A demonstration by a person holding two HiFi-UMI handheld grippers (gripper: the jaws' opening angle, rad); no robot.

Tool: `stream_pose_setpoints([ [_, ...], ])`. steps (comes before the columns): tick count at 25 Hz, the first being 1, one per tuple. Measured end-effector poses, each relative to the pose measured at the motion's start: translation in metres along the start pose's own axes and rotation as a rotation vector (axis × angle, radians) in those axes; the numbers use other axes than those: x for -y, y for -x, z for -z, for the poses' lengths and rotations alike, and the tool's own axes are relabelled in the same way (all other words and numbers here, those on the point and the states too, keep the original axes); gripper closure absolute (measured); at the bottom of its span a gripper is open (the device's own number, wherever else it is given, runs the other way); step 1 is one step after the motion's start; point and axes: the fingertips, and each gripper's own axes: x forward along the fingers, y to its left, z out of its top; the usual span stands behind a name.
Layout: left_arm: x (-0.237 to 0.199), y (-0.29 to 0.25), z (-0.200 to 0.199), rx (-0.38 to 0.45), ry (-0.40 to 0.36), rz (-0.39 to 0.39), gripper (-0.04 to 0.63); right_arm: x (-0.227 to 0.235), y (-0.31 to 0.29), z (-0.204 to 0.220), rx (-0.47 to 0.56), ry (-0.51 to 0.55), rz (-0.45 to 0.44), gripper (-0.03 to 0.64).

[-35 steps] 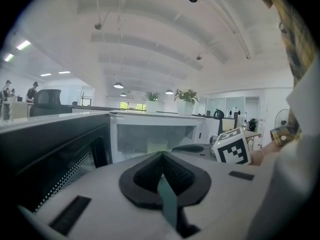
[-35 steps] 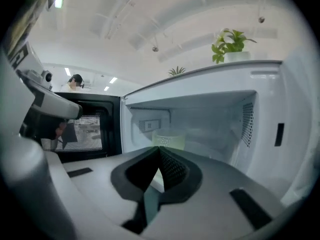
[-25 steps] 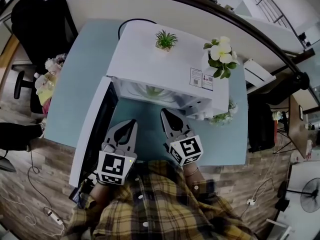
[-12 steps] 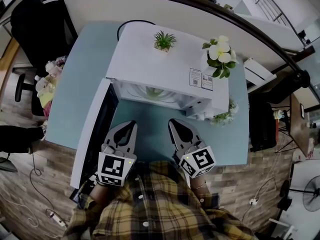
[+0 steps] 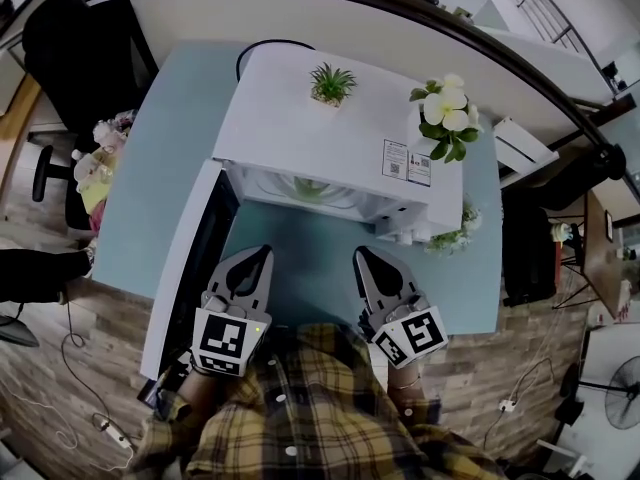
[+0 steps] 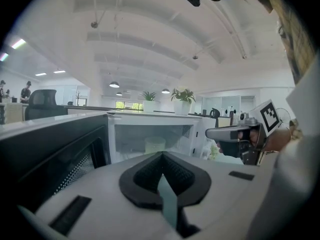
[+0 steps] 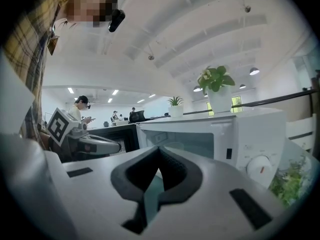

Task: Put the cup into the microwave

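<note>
Head view is showing the cup [image 5: 308,186] already sitting inside the open microwave [image 5: 330,128], up-frame of both grippers, with the left gripper [image 5: 265,253] pointing almost straight at it, while its fingers and the right gripper [image 5: 360,255] fingers are pressing together on nothing.

no text could be read anywhere. a white rectangular printed label [image 5: 406,162] lay on top of the white box-shaped microwave [image 5: 320,128], near its front right corner, its print too small to make out.
</note>
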Motion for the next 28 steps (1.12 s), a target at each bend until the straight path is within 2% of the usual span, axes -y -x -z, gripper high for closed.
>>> stream_pose_setpoints([
  [12, -0.001, 0.001, 0.001, -0.003, 0.005, -0.021, 0.606, 0.001, -0.001, 0.000, 0.009, -0.006, -0.016, 0.614],
  [28, 0.000, 0.007, 0.003, 0.000, 0.014, -0.034, 0.606, -0.014, -0.007, -0.001, 0.007, 0.042, -0.048, 0.614],
])
